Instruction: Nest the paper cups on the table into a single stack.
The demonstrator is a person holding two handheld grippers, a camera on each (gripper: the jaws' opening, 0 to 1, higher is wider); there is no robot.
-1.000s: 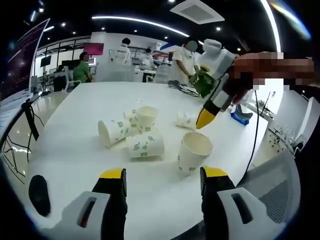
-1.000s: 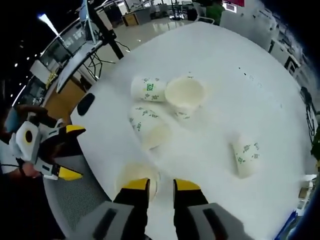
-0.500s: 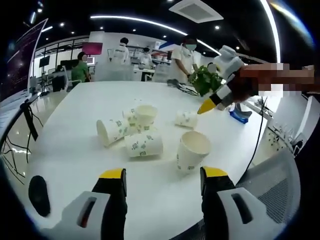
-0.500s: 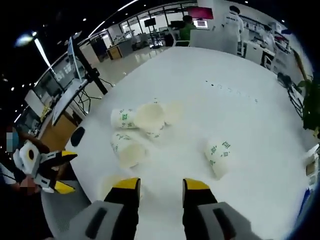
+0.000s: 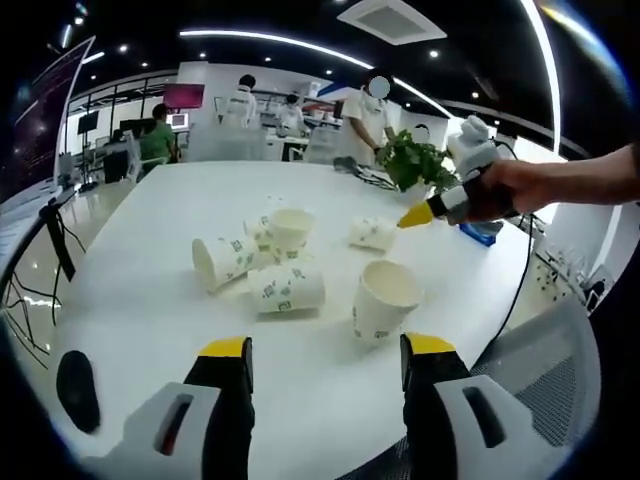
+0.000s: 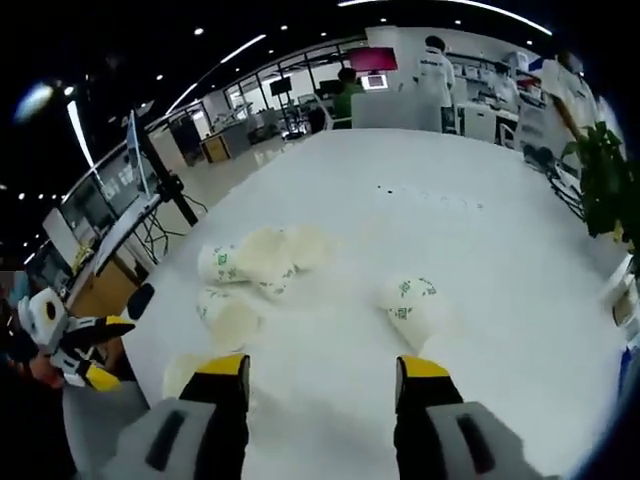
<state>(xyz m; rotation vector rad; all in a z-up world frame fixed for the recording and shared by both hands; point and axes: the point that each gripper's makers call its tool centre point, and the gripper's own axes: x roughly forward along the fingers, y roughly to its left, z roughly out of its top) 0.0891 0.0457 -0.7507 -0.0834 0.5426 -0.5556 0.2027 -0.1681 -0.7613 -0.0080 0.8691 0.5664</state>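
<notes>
Barely begun, judging by the scatter: paper cups lay loose on the table (most tipped over, one upright), none visibly nested. Left gripper and right gripper both spread wide, holding nothing.

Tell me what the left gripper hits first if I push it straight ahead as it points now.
Probably the upright cup, just right of centre ahead of the open left gripper. Depth is unclear; it may pass between that and the lying cup.

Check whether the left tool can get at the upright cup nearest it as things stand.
Probably yes: the left tool is open, the upright cup stands just ahead of its right jaw, and only bare table lies between.
</notes>
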